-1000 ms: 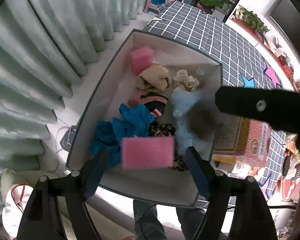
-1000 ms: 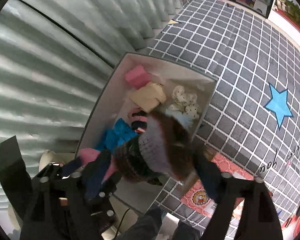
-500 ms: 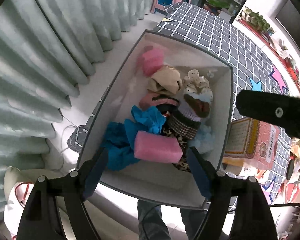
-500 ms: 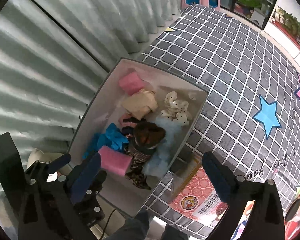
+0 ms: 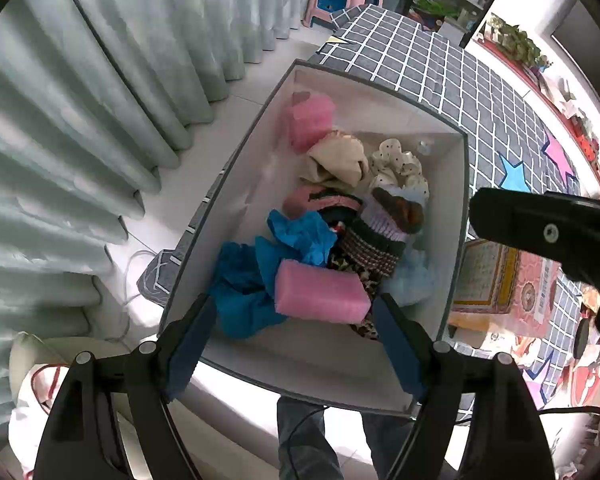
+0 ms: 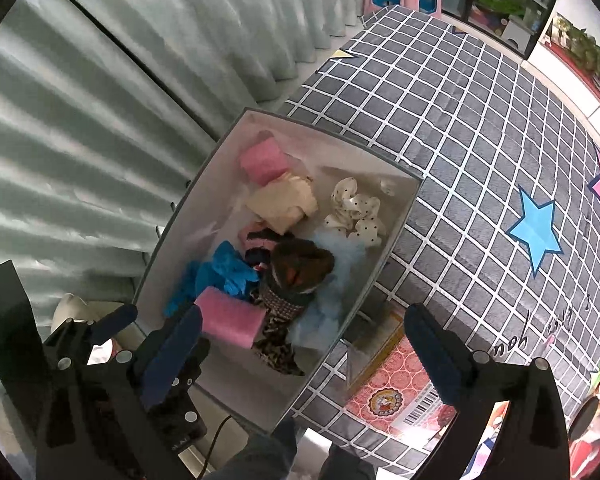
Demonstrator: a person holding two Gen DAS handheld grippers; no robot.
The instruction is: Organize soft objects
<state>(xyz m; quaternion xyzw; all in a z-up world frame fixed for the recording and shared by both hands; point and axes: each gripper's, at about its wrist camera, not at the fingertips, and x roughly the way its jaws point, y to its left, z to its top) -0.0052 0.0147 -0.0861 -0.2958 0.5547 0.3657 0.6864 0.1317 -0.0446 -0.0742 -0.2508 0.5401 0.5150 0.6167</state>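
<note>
A grey-rimmed white box [image 5: 240, 208] [image 6: 404, 216] holds soft things. Nearest lies a pink sponge [image 5: 322, 296] [image 6: 230, 322], beside blue cloth [image 5: 260, 272]. A brown and lilac knitted piece [image 5: 388, 220] [image 6: 300, 272] rests on pale blue fluff. Farther back are a beige cloth [image 5: 336, 160], a dotted scrunchie [image 5: 400, 168] and a second pink sponge [image 5: 310, 120]. My left gripper [image 5: 294, 344] hangs open and empty above the box's near end. My right gripper [image 6: 304, 356] hovers wide open over the near right corner, holding nothing.
The box sits on a grey checked cloth [image 6: 460, 140] with star patches. A red patterned carton [image 5: 516, 280] lies against the box's right side. Curtains [image 5: 80, 120] hang on the left. The person's legs [image 5: 308, 440] show below, and a white bag [image 5: 28, 380] lies lower left.
The pink sponge has dropped from between my left fingers into the box. My right gripper let go of the knitted piece, which now lies in the box, and its jaws spread wider.
</note>
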